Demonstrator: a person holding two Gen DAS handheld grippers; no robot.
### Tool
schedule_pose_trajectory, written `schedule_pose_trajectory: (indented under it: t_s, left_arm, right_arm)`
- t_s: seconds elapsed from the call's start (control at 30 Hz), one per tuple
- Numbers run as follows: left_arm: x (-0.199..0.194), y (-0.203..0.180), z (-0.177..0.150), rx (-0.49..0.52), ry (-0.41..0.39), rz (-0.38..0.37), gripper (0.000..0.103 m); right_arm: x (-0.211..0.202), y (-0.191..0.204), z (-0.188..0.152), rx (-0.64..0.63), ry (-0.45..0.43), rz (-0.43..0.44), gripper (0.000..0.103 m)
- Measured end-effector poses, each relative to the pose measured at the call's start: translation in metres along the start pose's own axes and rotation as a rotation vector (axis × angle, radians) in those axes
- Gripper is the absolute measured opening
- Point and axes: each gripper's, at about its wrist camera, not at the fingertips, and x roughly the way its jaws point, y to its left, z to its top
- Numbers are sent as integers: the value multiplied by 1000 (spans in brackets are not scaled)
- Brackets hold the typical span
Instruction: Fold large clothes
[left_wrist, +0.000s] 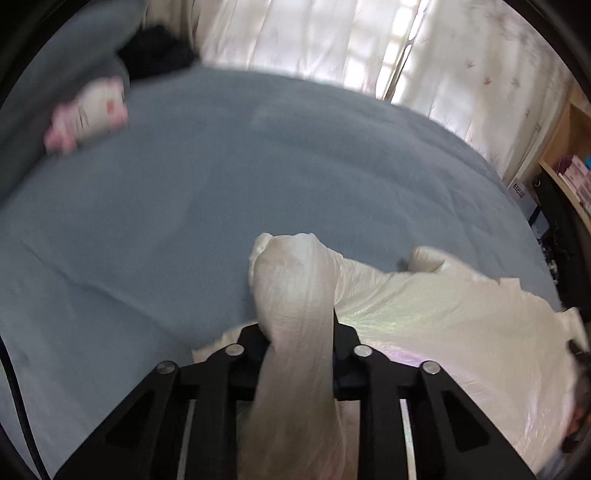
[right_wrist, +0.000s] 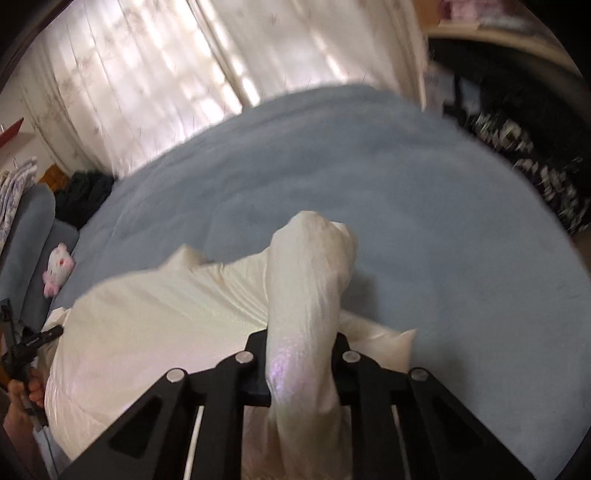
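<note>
A shiny cream-white garment (left_wrist: 443, 332) lies at the near edge of a blue bed (left_wrist: 221, 184). My left gripper (left_wrist: 295, 332) is shut on a bunched fold of the garment, which rises between the jaws and hides the fingertips. My right gripper (right_wrist: 303, 339) is shut on another bunched fold of the same garment (right_wrist: 166, 314), which spreads to its left over the bed (right_wrist: 406, 184). The left gripper's handle and the hand on it show at the left edge of the right wrist view (right_wrist: 26, 354).
A pink and white plush toy (left_wrist: 88, 110) lies on the bed at the far left; it also shows in the right wrist view (right_wrist: 59, 269). Dark clothes (left_wrist: 159, 55) sit by a blue pillow. White curtains (left_wrist: 332, 37) hang behind the bed. Shelves (left_wrist: 569, 162) stand at the right.
</note>
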Motion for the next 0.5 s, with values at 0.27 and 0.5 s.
schedule_pose_trajectory:
  t_s: [0.27,0.5]
  left_arm:
    - [37,-46,-23,139,-19,250,26]
    - [37,-40,-32,111,-20,258,36]
  right_arm:
    - [37,-4,-19,21,40,-232,20]
    - [40,-3,-19,22,40,-275,36]
